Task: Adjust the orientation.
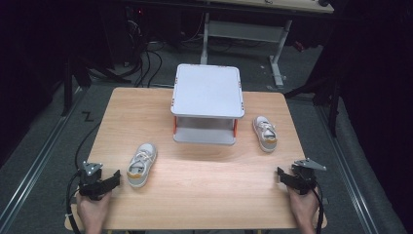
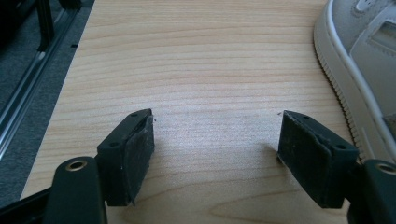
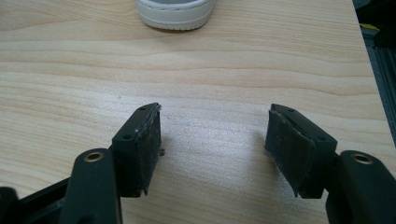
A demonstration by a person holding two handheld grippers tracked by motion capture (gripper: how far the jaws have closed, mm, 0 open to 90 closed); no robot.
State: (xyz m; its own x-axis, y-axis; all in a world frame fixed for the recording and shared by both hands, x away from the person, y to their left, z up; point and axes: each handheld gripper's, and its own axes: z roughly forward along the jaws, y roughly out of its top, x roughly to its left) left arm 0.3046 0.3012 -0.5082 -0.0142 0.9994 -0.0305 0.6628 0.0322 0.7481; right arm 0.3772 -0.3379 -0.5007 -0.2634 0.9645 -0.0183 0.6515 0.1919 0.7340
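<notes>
On the wooden table (image 1: 204, 190) 2 small white sneakers lie well apart, one on each side of a white 2-tier stand (image 1: 208, 103) that sits toward the far edge. The left sneaker (image 1: 141, 164) lies at an angle in front of the stand's left corner, its toe pointing away from the person. The right sneaker (image 1: 265, 133) rests just beside the stand's right legs.

The left gripper (image 1: 116, 178) sits low at the near left corner of the table, held in the person's left hand (image 1: 92, 209). Its jaws stand wide apart with nothing but bare wood between them — the left sneaker is just beside it, to its right, not touched. In the left gripper view the shoe's ribbed sole edge (image 2: 345, 93) runs along the right border, next to the right jaw.

The right gripper (image 1: 281, 176) rests near the right front edge, jaws likewise spread wide and empty. In the right gripper view the rounded end of the right sneaker (image 3: 175, 14) shows at the top, well ahead of the jaws.
</notes>
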